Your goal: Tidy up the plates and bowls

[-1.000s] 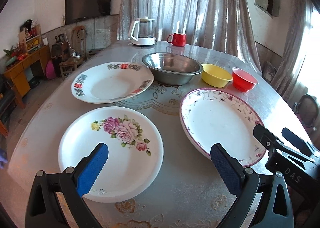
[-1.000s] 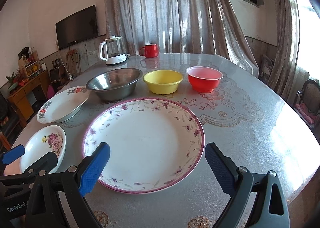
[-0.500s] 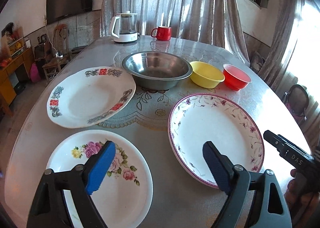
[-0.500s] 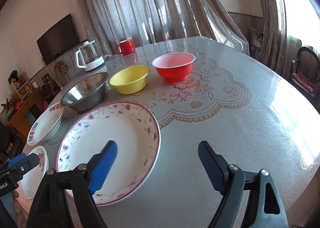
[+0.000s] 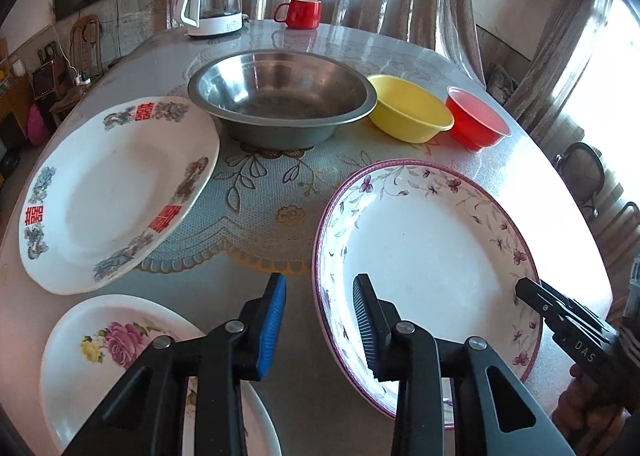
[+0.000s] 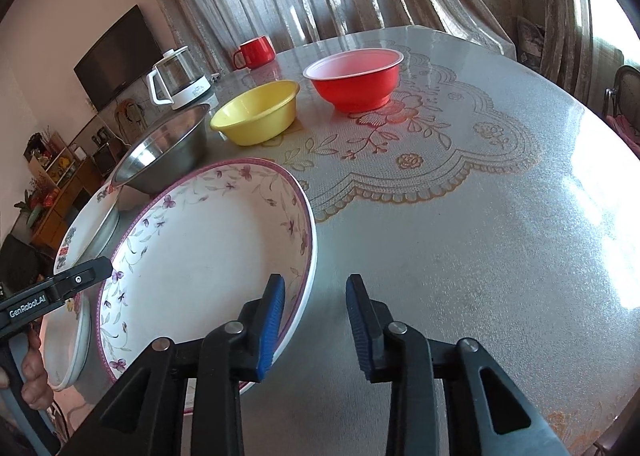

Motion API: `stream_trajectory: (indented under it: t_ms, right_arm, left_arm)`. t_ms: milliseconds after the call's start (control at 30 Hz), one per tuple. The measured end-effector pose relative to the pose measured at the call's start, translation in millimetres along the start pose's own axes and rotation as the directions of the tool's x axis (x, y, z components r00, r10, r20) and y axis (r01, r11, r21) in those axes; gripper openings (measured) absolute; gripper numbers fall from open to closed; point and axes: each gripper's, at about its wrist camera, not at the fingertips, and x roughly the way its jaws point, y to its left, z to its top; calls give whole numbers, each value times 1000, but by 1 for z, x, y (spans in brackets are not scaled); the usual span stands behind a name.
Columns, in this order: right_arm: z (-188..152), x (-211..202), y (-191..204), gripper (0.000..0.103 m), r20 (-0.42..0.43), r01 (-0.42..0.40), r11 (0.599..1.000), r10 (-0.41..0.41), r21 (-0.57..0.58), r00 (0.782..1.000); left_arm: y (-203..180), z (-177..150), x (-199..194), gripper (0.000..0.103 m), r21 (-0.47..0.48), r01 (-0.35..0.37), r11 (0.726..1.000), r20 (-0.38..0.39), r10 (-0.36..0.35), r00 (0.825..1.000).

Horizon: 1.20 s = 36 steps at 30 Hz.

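Note:
A large purple-rimmed floral plate [image 5: 428, 256] [image 6: 200, 252] lies on the table in front of both grippers. My left gripper [image 5: 318, 320] is open, its jaws astride the plate's left rim. My right gripper [image 6: 314, 322] is open, astride the plate's right rim. A rose plate [image 5: 108, 360] lies at lower left, a plate with red characters [image 5: 116, 192] beyond it. A steel bowl [image 5: 280, 96], a yellow bowl [image 5: 408, 108] and a red bowl [image 5: 476, 124] stand in a row behind; all three show in the right wrist view too.
A glass kettle [image 5: 214, 4] and a red mug [image 5: 300, 12] stand at the table's far edge by the curtain. Chairs [image 5: 584, 176] stand to the right of the table. The patterned tablecloth [image 6: 460, 216] lies bare to the right of the big plate.
Both grippers have narrowed their jaws and moved in onto opposite rims of the purple-rimmed plate. The left one shifted right from over the rose plate.

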Motion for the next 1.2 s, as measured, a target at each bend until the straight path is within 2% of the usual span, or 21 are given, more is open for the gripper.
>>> stream_trajectory:
  t_ms: [200,267,367,667,733,900,1000,1200]
  right_arm:
    - [1,3,7,30,-14,-27,998,26,-51,1000]
    - [0,5,13,30,-26,-48,996,46,-81,999]
    - [-2,5,20,30,-15,-11,992,9,-123,1000]
    - [1,6,21,30,-29,2,993,-6,-117,1000]
    - [0,5,22,30,-27,7,993,-10,-119,1000]
    - [2,2,34,30,-13,-12,987,10,-161,1000]
    - [1,11,37,30,-50,-40,989,34,-142,998]
    - [2,13,48,30,-35,-45,985,40,-165,999]
  left_arm:
    - [-6,0,13,19,36,16,999,-31,-15,999]
    - [-9,-2,12,19,60,-3,998,-14,4,1000]
    - [-7,-4,11,18,59,4,998,-2,-4,1000]
    - [-4,-8,4,18,42,24,999,22,-25,999]
    - [-3,-9,1,18,40,11,999,31,-12,999]
    - [12,-8,-3,18,-4,0,1000,32,0,999]
    - [19,-8,-7,18,-18,6,1000,35,-5,999]
    - [28,-9,-11,19,-36,-4,999,31,5,999]
